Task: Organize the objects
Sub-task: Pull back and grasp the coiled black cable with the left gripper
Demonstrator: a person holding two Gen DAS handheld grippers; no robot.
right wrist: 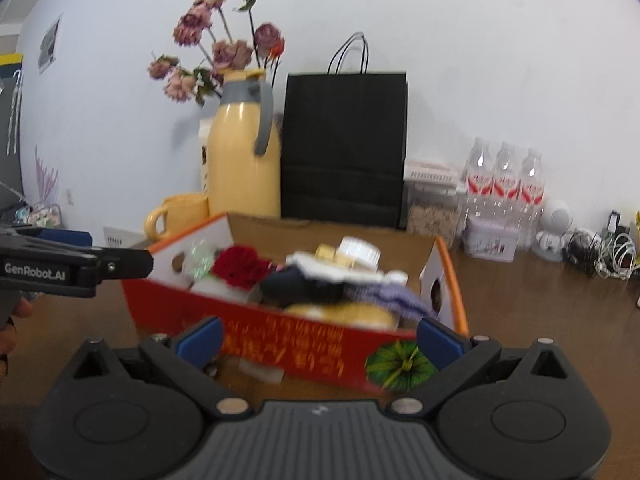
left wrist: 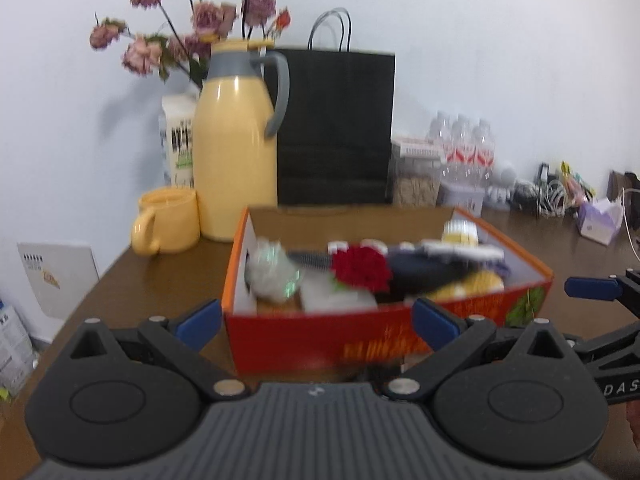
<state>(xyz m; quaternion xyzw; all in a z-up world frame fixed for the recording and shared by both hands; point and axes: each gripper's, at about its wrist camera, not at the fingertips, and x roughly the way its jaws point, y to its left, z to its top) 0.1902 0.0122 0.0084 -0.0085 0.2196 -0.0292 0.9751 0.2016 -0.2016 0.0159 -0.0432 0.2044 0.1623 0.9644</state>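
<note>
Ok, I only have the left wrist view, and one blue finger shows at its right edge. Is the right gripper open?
Observer: Yes, the right gripper is wide open, just in front of the box.
Operator: Does the box's right end have a handle hole?
Observer: Yes, a round hole in that end.
Operator: Anything high up, left of the flowers?
Observer: A small poster, too blurred to read.
</note>
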